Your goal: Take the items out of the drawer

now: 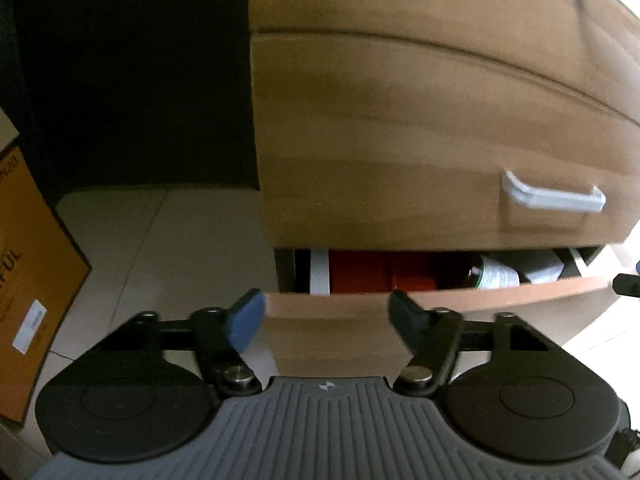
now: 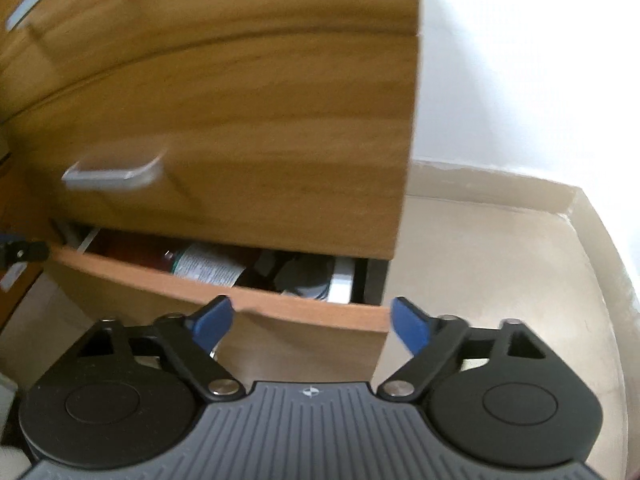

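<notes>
Your left gripper (image 1: 326,312) is released, its fingers spread wide with nothing between them, hovering just in front of the bottom drawer (image 1: 440,300) near that drawer's left end; your right gripper (image 2: 310,320) is likewise released and empty, just in front of the same drawer's right end. The drawer stands partly pulled out from the wooden cabinet (image 1: 400,120), so only a narrow slot above its front panel shows the contents. Inside the drawer, toward its left, a red box (image 1: 360,276) sits beside a white upright panel (image 1: 319,272). Toward the drawer's middle lies a dark bottle (image 2: 208,266) with a white printed label, on its side, its long axis running roughly along the drawer's width; in the right wrist view its cap end points toward the drawer's left, while the label end points toward the drawer's right. Right of the bottle, still inside the drawer, there is a dark jumble (image 2: 296,276) too blurred to name. Above the drawer, a closed drawer front carries a silver handle (image 1: 554,196), horizontal and parallel to the drawer's front edge. Left of the drawer, on the pale tiled floor (image 1: 160,260), an orange cardboard box (image 1: 32,280) leans well apart from it; right of the drawer the floor meets a white wall (image 2: 520,80)
</notes>
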The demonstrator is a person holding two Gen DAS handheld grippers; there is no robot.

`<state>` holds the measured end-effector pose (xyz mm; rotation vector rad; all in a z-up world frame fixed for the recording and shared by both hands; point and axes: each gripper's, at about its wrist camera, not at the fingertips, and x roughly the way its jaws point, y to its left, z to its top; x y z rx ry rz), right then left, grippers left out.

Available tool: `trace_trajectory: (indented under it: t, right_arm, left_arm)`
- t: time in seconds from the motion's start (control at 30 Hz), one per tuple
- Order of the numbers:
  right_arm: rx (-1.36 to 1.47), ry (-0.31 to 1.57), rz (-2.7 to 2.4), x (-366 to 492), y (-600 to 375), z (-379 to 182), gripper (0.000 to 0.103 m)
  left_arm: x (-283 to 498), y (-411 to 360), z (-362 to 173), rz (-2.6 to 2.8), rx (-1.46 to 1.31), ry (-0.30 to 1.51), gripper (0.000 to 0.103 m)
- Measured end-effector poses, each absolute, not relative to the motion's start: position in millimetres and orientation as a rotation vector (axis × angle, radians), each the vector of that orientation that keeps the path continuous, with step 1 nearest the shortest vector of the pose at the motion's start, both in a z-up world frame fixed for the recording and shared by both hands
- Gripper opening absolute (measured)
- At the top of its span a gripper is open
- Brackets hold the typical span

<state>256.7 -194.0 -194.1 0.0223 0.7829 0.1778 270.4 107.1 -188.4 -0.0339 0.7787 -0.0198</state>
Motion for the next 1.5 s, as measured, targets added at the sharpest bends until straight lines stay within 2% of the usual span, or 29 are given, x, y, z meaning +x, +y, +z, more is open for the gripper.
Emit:
trace_trajectory:
  t: [0.03,0.07,0.13,0.37,0.77,1.5]
  right_arm:
    - [0.03,0.788,0.163,258.6,-193.7,-190.5,0.074]
    - [0.036,0.793,0.158,260.2,-192.7,-187.7,0.071]
    - [0.031,0.802,0.151,262.3,-190.2,-182.9,0.065]
    - [-0.007,0.862,0.154,275.7,-170.1,-184.3,0.059]
    - [0.044,0.964,0.17,297.3,-162.0,-186.0,0.059]
    - [0.05,1.009,0.17,224.0,-166.5,-179.7,0.059]
  left_arm:
    - [271.9,105.0,-186.5,-0.023,-0.042,0.783,0.062]
    - [271.9,103.7,-186.0,-0.026,-0.046,0.792,0.06]
    - [272.3,103.8,-183.0,-0.023,-0.039,0.814,0.049]
    - [285.1,98.1,-184.2,-0.011,-0.033,0.848,0.048]
    - [274.9,89.5,-189.7,0.009,0.027,0.861,0.048]
    - [215.4,88.6,-196.6,0.04,0.041,0.873,0.048]
